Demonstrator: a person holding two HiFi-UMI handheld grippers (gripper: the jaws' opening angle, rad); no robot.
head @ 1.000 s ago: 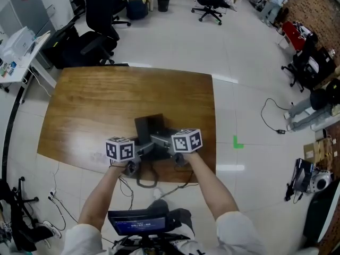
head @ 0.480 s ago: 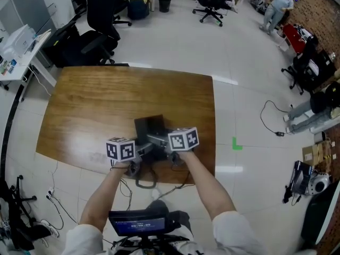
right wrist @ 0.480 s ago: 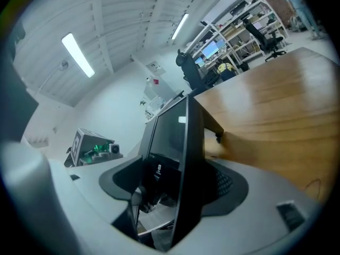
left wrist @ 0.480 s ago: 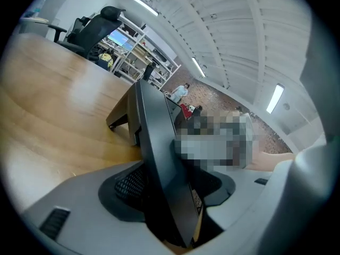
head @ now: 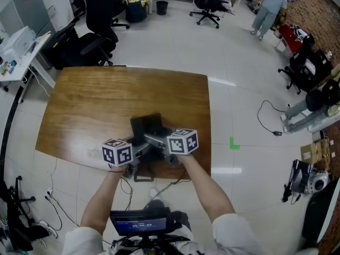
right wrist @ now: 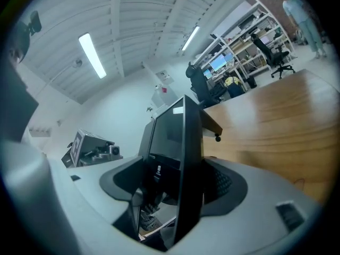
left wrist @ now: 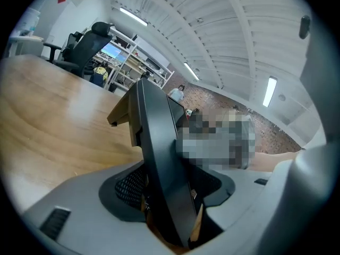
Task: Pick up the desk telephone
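Observation:
The black desk telephone point(head: 145, 127) is near the front edge of the wooden table point(head: 95, 100), gripped from both sides. My left gripper point(head: 138, 153) holds its left edge and my right gripper point(head: 160, 143) its right edge. In the left gripper view the telephone's thin black edge point(left wrist: 159, 153) stands upright between the grey jaws of my left gripper point(left wrist: 169, 217), pads against it. In the right gripper view the telephone point(right wrist: 183, 158) likewise fills the gap of my right gripper point(right wrist: 169, 206), whose jaws are closing on it. Its underside looks raised off the tabletop.
A black cord point(head: 142, 177) loops down from the telephone over the table's front edge. Office chairs point(head: 101, 20) stand behind the table and a white desk point(head: 21, 47) is at the left. A person point(head: 265, 4) walks at the far right. Cables lie on the floor point(head: 271, 121).
Both grippers have risen slightly with the telephone between them, shifting a little left in the head view. The person at the far right has walked further left.

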